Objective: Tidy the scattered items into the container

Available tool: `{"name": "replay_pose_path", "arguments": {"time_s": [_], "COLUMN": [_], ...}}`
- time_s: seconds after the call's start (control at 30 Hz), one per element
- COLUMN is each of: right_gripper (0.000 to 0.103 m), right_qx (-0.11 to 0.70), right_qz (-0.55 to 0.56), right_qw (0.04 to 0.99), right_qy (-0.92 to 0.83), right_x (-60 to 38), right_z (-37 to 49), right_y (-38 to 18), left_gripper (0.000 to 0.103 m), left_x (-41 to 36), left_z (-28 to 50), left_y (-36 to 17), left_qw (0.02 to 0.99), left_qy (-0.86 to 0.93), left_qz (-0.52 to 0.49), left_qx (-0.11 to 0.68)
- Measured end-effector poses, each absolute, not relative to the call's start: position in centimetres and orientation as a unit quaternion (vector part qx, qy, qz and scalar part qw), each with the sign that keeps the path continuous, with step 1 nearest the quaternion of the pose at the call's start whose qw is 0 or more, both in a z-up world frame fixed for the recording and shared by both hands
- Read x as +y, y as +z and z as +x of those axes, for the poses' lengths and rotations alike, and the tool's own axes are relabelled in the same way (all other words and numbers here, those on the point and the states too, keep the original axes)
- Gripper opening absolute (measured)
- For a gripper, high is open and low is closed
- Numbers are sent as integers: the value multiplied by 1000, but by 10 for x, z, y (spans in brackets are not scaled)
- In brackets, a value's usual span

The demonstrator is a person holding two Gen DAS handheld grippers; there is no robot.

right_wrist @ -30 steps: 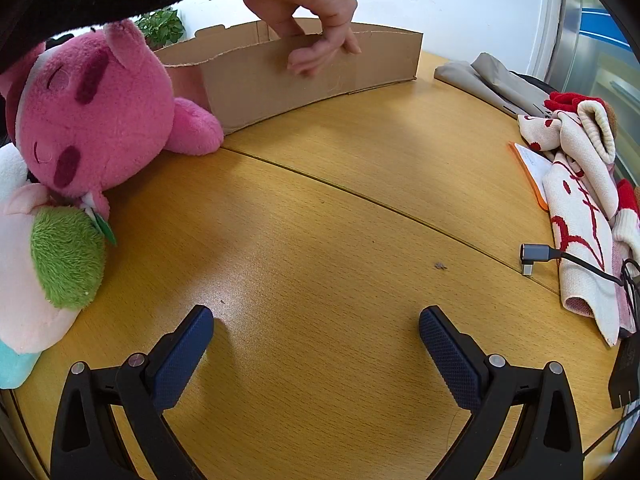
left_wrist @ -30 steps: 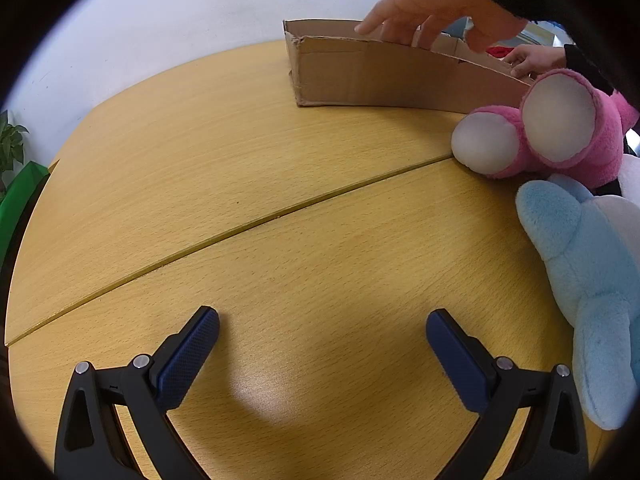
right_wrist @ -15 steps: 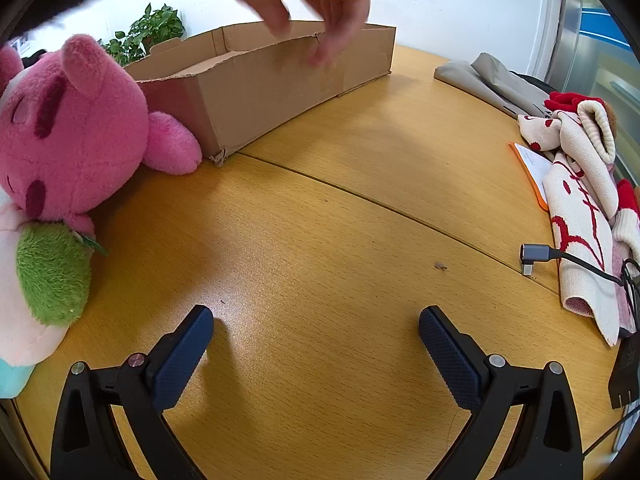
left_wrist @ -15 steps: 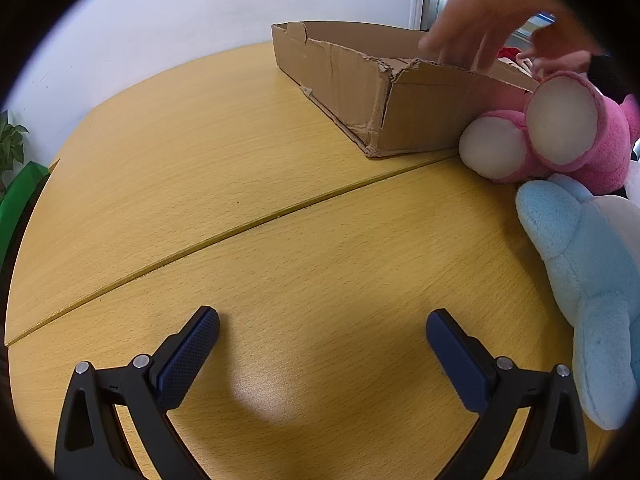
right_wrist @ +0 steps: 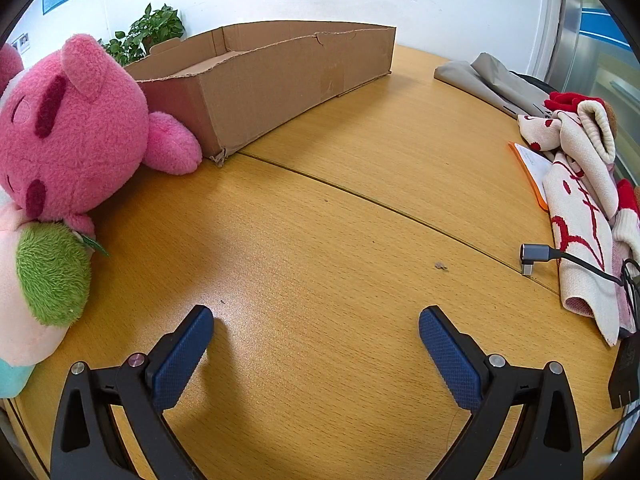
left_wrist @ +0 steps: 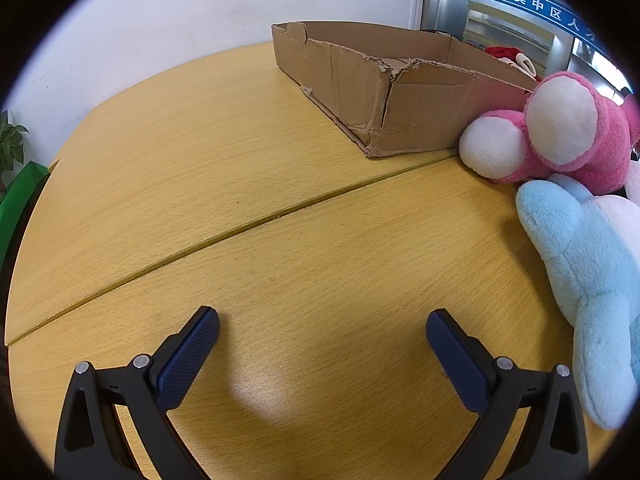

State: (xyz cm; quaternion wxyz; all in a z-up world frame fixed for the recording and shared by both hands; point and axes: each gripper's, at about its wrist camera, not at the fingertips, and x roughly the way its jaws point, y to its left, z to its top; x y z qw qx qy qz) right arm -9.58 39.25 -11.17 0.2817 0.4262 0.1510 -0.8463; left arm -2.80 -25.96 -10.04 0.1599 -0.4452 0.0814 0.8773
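Observation:
A shallow cardboard box (left_wrist: 404, 92) (right_wrist: 276, 76) stands at the far side of the wooden table (left_wrist: 240, 184). A pink plush bear (left_wrist: 560, 132) (right_wrist: 76, 128) lies against the box's near corner. Beside it lies a light blue plush (left_wrist: 584, 264), which in the right wrist view shows a pale pink body with a green patch (right_wrist: 48, 272). My left gripper (left_wrist: 322, 332) is open low over bare wood, left of the plush toys. My right gripper (right_wrist: 316, 330) is open too, right of the toys, holding nothing.
A red-and-cream knitted cloth (right_wrist: 580, 200), an orange-edged notebook (right_wrist: 532, 172), a grey cable plug (right_wrist: 536, 256) and folded grey fabric (right_wrist: 488, 80) lie along the table's right side. A potted plant (right_wrist: 148, 32) stands behind the box. A seam (left_wrist: 224, 236) crosses the tabletop.
The person's hands turned the cardboard box so a corner faces the toys, then withdrew out of view. Neither gripper moved.

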Motion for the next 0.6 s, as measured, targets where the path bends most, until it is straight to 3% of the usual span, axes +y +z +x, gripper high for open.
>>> {"name": "replay_pose_path", "arguments": {"time_s": [0.4,0.6], "right_gripper": [103,103], "right_qx": [151,128], "right_qz": [427,433], "right_qw": [280,235], "right_qy": [-847,-861], "right_x": [391,389], "right_z": [-96,-89], "right_y": [-112,-112], "left_gripper": [103,103], "left_x": [-259,-259], "left_z": [-28,-28], "left_y": [-100,-100], "left_qw": [160,159], "left_qy": [877,877], "left_qz": [-445,-445], "left_qx": [81,81]}}
